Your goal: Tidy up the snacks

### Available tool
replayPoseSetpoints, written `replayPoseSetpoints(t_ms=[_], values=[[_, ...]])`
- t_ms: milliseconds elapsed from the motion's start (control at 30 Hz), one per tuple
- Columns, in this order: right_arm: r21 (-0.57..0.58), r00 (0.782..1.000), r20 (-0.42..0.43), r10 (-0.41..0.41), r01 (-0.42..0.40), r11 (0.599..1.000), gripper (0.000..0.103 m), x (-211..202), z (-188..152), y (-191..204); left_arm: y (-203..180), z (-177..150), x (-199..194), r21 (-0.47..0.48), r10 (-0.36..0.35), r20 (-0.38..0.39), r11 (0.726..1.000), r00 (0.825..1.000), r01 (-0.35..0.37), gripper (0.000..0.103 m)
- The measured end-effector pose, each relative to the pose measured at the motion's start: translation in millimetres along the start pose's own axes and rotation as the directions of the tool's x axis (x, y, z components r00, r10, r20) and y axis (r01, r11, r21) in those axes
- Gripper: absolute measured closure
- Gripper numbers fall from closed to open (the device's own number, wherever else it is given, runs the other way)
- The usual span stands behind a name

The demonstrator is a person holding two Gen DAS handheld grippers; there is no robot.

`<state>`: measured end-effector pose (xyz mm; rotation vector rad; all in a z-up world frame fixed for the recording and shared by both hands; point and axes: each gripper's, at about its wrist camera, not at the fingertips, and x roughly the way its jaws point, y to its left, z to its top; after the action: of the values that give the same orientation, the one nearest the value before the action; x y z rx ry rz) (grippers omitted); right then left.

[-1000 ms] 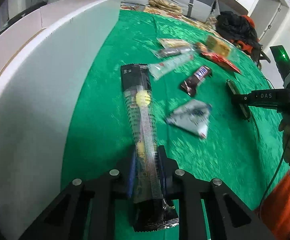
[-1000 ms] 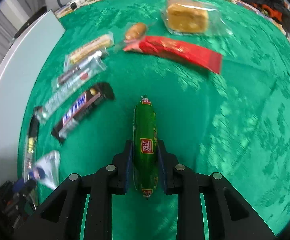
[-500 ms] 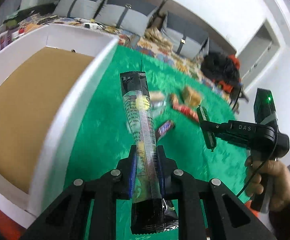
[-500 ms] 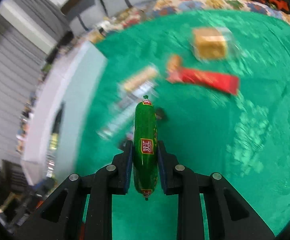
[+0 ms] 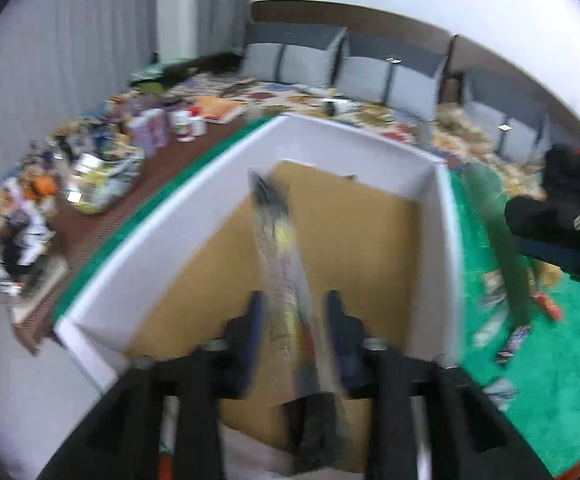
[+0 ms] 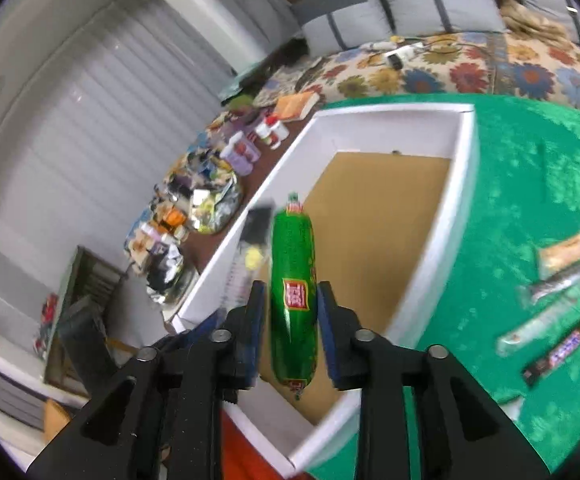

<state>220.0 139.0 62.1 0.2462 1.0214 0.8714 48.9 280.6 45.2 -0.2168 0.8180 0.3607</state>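
I have both grippers over the white-walled cardboard box with the tan floor (image 6: pixel 373 216), my landmark here. The left gripper (image 5: pixel 293 320) has its jaws spread apart, with gaps either side of the long clear plastic snack packet with black ends (image 5: pixel 286 280), which looks to be slipping down into the box; the frame is blurred, so I cannot tell whether a pad touches it. The right gripper (image 6: pixel 290 308) has its jaws closed narrowly on the green sausage-shaped snack with a red label (image 6: pixel 293 292), held above the near half of the box.

My worry is the long packet: released at a tilt, it could catch the near wall and hang over the rim instead of lying flat. The sausage is smooth and round, so I judge it may roll once dropped, or land across the packet. The two grippers are close together over the box and could knock each other.

Right of the box, on the green cloth surface (image 6: pixel 529 168), lie the dark chocolate bar (image 6: pixel 555 354) and several clear-wrapped bars (image 6: pixel 537 326), well clear of my path. Left of the box is a cluttered brown shelf (image 6: pixel 210 236).
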Motion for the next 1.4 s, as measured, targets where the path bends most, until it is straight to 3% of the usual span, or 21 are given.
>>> replayPoseSetpoints(t_ms=[33,100,333,567,1000,1267,1400], values=[[0.002,1.000,-0.002,-0.007,0.007,1.000,0.041,5.7,-1.7,0.2,3.2,-1.0,-1.3,-0.003,0.029,0.013,1.000,1.000,-0.029,0.022],[0.010,0.999,0.024,-0.021,0.021,1.000,0.041,-0.2,-11.8,-1.3,4.8,-4.4,-8.2,-0.006,0.077,0.065,0.997,0.995,-0.077,0.010],[-0.027,0.977,0.093,-0.191,0.194,0.981,0.040,-30.0,-29.9,-40.2,-14.8,-9.4,-13.3,0.047,0.103,0.085,0.993,0.991,-0.107,0.009],[0.030,0.955,0.077,-0.285,0.283,0.959,0.040,-56.7,-48.9,-91.9,-47.3,-5.4,-33.4,0.088,0.082,0.118,0.992,0.990,-0.093,0.009],[0.085,0.949,0.068,-0.307,0.301,0.950,0.040,-73.0,-72.1,-120.2,-67.2,1.8,-52.1,0.129,0.081,0.158,0.986,0.984,-0.102,0.009],[0.070,0.952,0.047,-0.303,0.299,0.952,0.040,-74.0,-88.2,-127.5,-71.3,-2.0,-56.1,0.143,0.082,0.156,0.984,0.984,-0.105,0.009],[0.007,0.949,0.025,-0.315,0.315,0.949,0.040,-78.5,-104.4,-135.7,-69.2,-6.2,-59.8,0.138,0.066,0.147,0.987,0.987,-0.087,0.009]])
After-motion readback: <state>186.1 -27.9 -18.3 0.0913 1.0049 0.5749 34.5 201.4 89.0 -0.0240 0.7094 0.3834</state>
